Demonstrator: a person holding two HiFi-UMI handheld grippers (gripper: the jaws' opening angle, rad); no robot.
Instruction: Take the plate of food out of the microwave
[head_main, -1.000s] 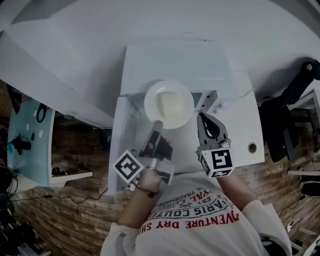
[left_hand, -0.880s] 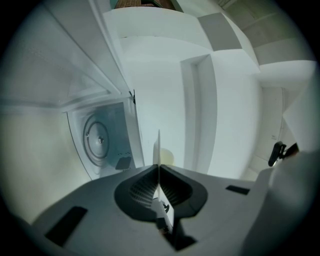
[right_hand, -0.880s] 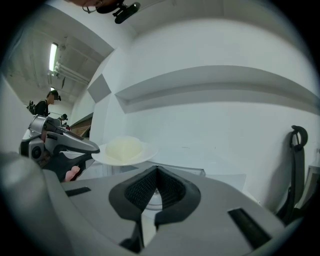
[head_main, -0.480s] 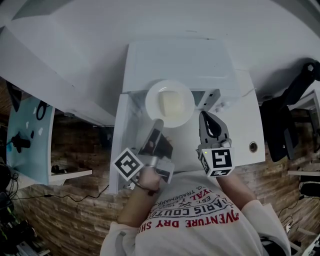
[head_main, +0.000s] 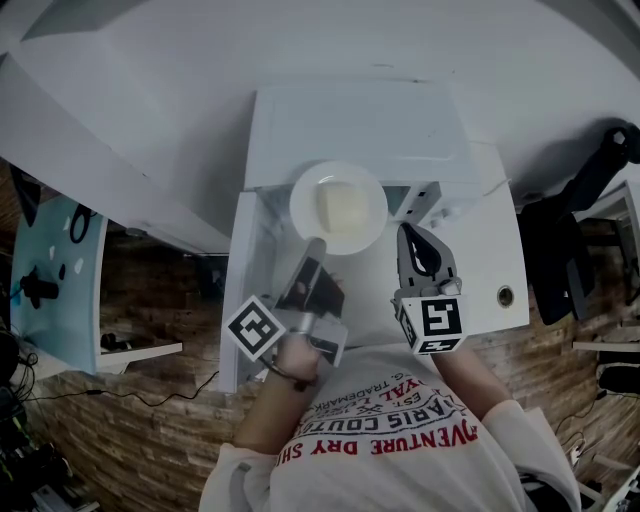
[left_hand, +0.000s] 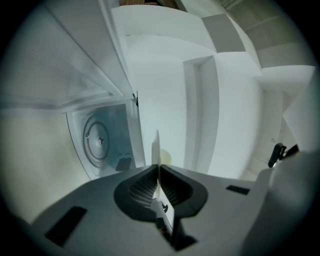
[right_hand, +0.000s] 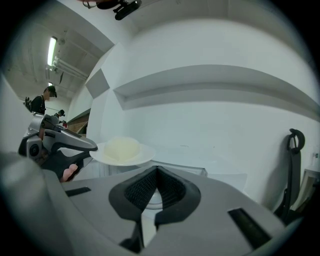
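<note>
A white plate (head_main: 338, 208) carrying a pale mound of food hangs in the air in front of the white microwave (head_main: 360, 120). My left gripper (head_main: 316, 244) is shut on the plate's near rim. In the left gripper view the plate (left_hand: 156, 147) shows edge-on, pinched between the pads of that gripper (left_hand: 158, 167), and the microwave's cavity with its turntable (left_hand: 97, 141) lies open to the left. My right gripper (head_main: 404, 233) hovers just right of the plate, shut and holding nothing. In the right gripper view, the plate (right_hand: 122, 150) floats ahead and to the left of these closed jaws (right_hand: 157, 169).
The microwave door (head_main: 236, 290) stands swung out on the left. The white table (head_main: 480, 250) has a round hole (head_main: 504, 294) near its right edge. A black object (head_main: 600, 165) hangs at the right. Farther off at the left stands a person (right_hand: 37, 102).
</note>
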